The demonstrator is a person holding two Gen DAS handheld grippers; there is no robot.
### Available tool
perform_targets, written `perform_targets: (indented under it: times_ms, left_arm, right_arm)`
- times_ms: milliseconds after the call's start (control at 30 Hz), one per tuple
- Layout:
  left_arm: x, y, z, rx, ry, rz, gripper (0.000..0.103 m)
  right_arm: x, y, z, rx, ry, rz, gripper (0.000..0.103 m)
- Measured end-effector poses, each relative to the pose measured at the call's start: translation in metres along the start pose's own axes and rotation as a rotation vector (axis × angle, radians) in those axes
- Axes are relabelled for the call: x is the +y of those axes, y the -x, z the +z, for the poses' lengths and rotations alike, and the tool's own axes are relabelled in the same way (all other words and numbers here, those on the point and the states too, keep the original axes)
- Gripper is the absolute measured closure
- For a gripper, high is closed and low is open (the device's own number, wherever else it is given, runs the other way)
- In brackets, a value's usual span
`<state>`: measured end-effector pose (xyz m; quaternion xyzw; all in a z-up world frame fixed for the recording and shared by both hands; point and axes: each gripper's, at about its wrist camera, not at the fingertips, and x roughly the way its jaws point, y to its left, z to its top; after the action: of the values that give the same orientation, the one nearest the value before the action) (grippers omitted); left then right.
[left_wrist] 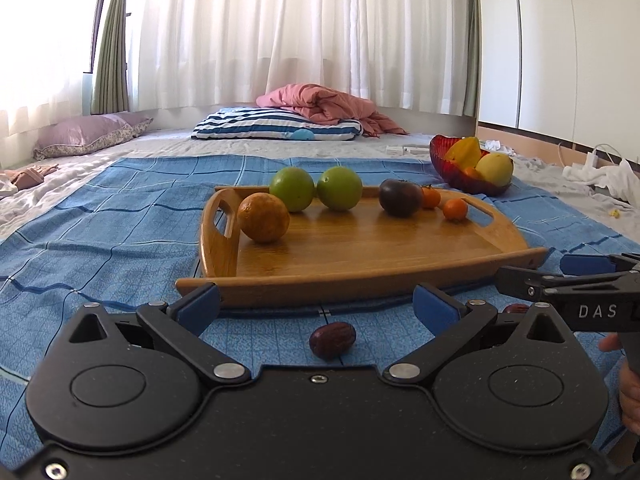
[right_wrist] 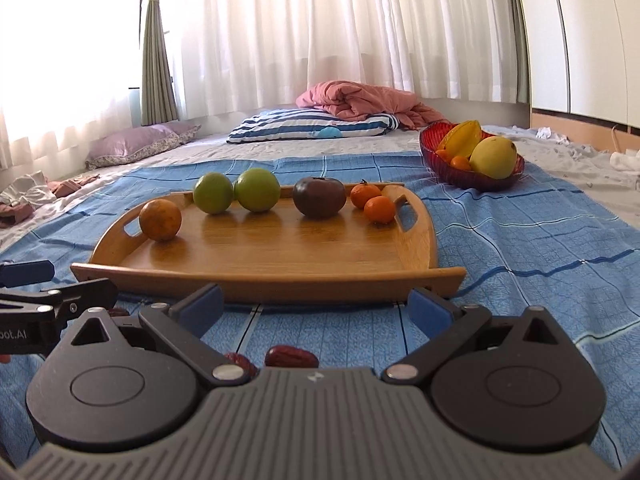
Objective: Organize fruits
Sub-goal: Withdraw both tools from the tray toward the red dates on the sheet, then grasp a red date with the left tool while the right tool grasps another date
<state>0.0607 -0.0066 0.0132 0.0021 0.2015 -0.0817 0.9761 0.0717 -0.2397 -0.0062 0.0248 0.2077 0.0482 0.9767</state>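
Nearest to us, both tools hang low over the blue checked cloth (left_wrist: 120, 220) spread on the bed; the left hand-held gripper (left_wrist: 318, 304) stands wide open with nothing in it, and a red date (left_wrist: 332, 339) lies on the cloth right between its fingers, close in to the body; the right hand-held gripper (right_wrist: 316, 306) is spread just as wide and equally empty, with another red date (right_wrist: 291, 357) tucked close under it and a second one (right_wrist: 241, 361) touching or nearly touching it on the left side; one more dark red bit peeps out by the left tool's right arm, though I cannot say what it is.

Just beyond the fingertips sits the wooden tray (left_wrist: 360, 284); along its far side the fruit stands in a row: an orange (left_wrist: 263, 218) to the left, two green fruits (left_wrist: 316, 188) touching each other, a dark tomato-like fruit (left_wrist: 401, 197) and two small mandarins (left_wrist: 455, 209) to the right; the near half of the tray is bare.

Farther off to the right, the red glass bowl (right_wrist: 472, 178) holds a starfruit, a yellow fruit and some small orange ones.

To my eye the sorting is well along; the bigger fruit is placed, and the dates on the cloth look like what remains, most likely bound for the tray's bare front.
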Motion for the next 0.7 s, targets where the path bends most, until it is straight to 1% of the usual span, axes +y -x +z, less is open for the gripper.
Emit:
perform_targets:
  times_ms: [267,500,700]
  left_arm:
    - [0.001,0.002,-0.011,0.014,0.020,0.019,0.000]
    - [-0.004,0.011,-0.021,0.011,-0.002,0.044,0.000]
    - [-0.001,0.020,-0.029,0.041,0.004,0.032,0.000]
  right_arm:
    - [0.006,0.007,-0.015,0.016,0.014,-0.022,0.000]
    - [0.012,0.012,-0.023,0.009,0.006,-0.039,0.000]
    - [0.018,0.017,-0.028,-0.005,-0.008,-0.030,0.000]
